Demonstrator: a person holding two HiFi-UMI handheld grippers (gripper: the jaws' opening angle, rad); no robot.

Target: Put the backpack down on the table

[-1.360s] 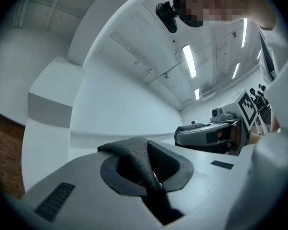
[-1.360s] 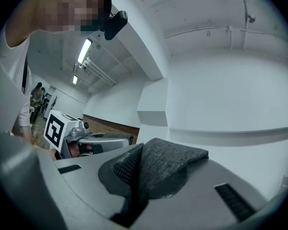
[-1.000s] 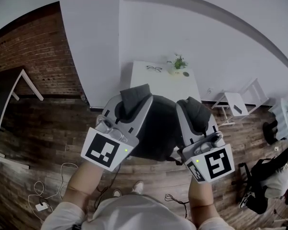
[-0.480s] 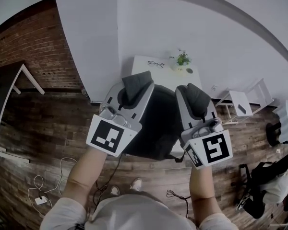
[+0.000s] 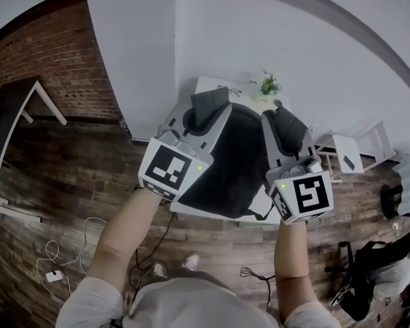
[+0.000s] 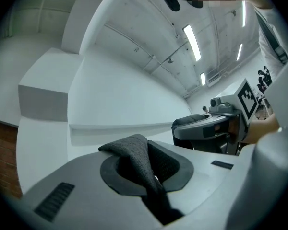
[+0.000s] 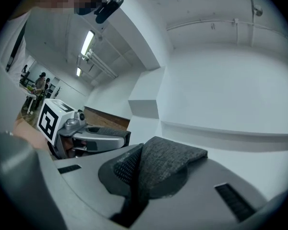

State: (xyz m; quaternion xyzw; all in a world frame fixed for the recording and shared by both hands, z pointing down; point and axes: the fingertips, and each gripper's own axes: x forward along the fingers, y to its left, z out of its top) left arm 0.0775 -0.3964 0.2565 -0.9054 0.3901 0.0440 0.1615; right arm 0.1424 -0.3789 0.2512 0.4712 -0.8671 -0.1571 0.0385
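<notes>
We hold the backpack (image 5: 227, 161) up w/ both grippers. L gripper (image 5: 209, 109): jaws nearly together, pinched on a fold of grey strap fabric (image 6: 136, 158). R gripper (image 5: 287, 124): jaws tight on another grey fabric fold (image 7: 169, 163). The black bag hangs between the two, over the white table (image 5: 206, 85) by the wall, covering most of it. Its bottom edge is prob. near the tabletop; we can't tell if it touches. A small plant (image 5: 268, 85) sits at the table's far side, near the R gripper's tip.
</notes>
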